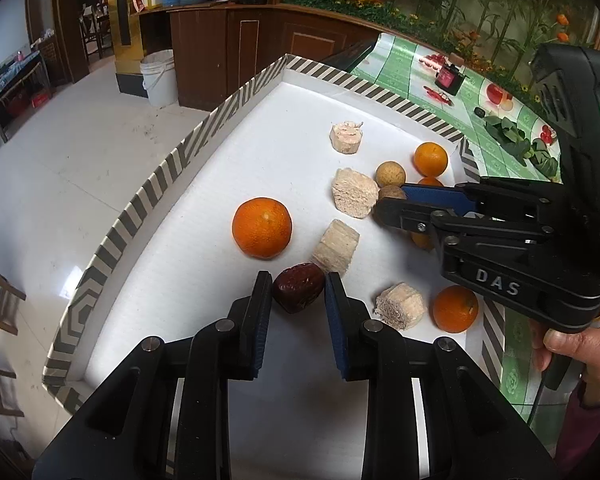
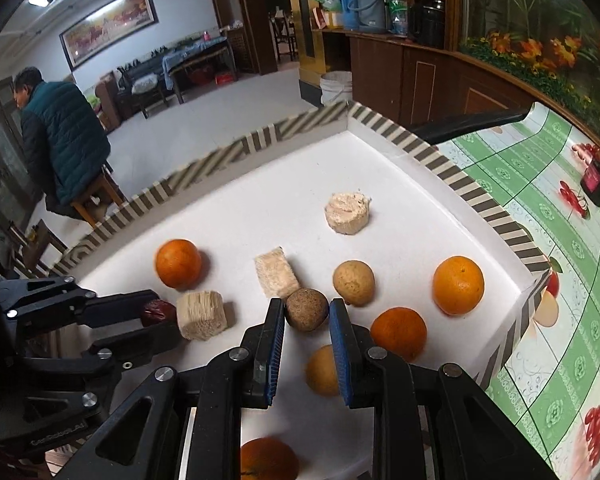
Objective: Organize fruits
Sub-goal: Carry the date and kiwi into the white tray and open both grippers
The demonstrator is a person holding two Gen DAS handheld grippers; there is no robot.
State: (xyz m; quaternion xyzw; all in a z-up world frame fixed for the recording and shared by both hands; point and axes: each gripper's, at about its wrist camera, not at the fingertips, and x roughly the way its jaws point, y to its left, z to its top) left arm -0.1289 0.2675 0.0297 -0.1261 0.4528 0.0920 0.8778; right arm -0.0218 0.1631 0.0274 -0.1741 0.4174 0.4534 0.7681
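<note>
Left wrist view: the left gripper [image 1: 298, 294] is pinching a red date [image 1: 298, 293] at 6 o'clock of the tray [image 1: 148, 196], while the right gripper [image 2: 306, 312] is clasping a brown longan [image 2: 306, 310].

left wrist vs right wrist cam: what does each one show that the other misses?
Left wrist only: the right gripper's black body marked DAS, the bare hand holding it, dark green leafy vegetables on the tablecloth.

Right wrist only: a seated man in a teal puffer jacket, a framed landscape painting, a pale yellow round fruit under the right gripper.

Both: the white tray with striped rim, the dark red wrinkled date between the left jaws, the brown round fruit between the right jaws, oranges, beige puffed blocks.
</note>
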